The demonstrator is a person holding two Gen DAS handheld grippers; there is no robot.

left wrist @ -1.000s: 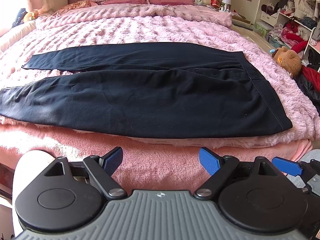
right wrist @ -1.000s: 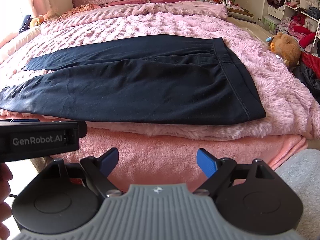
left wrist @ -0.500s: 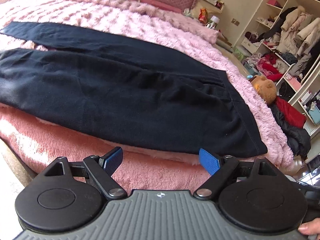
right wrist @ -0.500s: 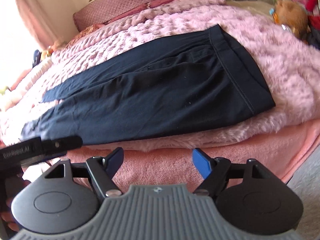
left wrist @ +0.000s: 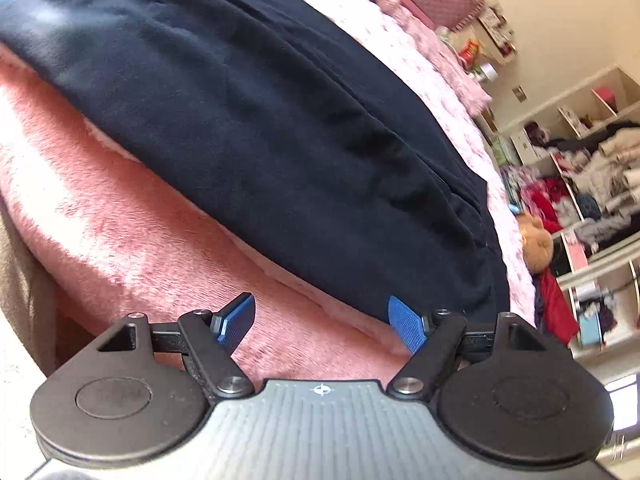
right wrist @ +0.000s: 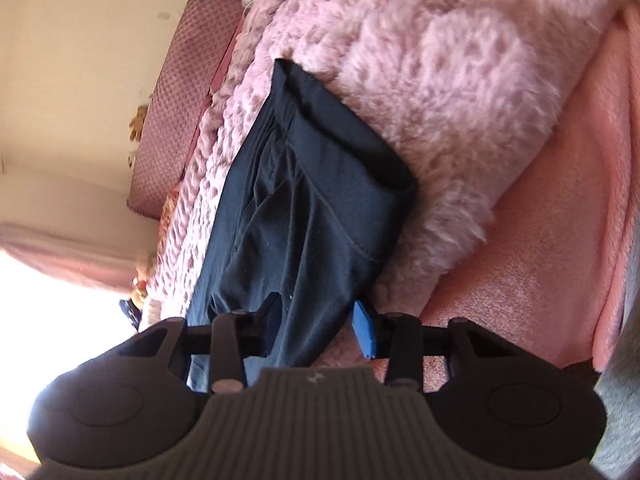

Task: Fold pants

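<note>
1. Left wrist view: left gripper (left wrist: 322,326) spread wide, hovering near the pink blanket (left wrist: 132,216), just short of the black pants (left wrist: 260,112); soft, limp cloth, likely light
2. Right wrist view: right gripper (right wrist: 320,322) spread, straddling the pants' (right wrist: 304,200) near edge; pinch that hem, near the waistband (right wrist: 344,136)

Pants (left wrist: 280,120) spread ahead, pink blanket (left wrist: 120,220) bare beside

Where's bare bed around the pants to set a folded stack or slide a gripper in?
Bare plush blanket runs beyond the waistband of the pants, toward the bed's side. A strip of smoother pink cover lies free along their near edge, where the open left gripper sits. The right gripper already straddles that edge. The shelves are crowded.
</note>
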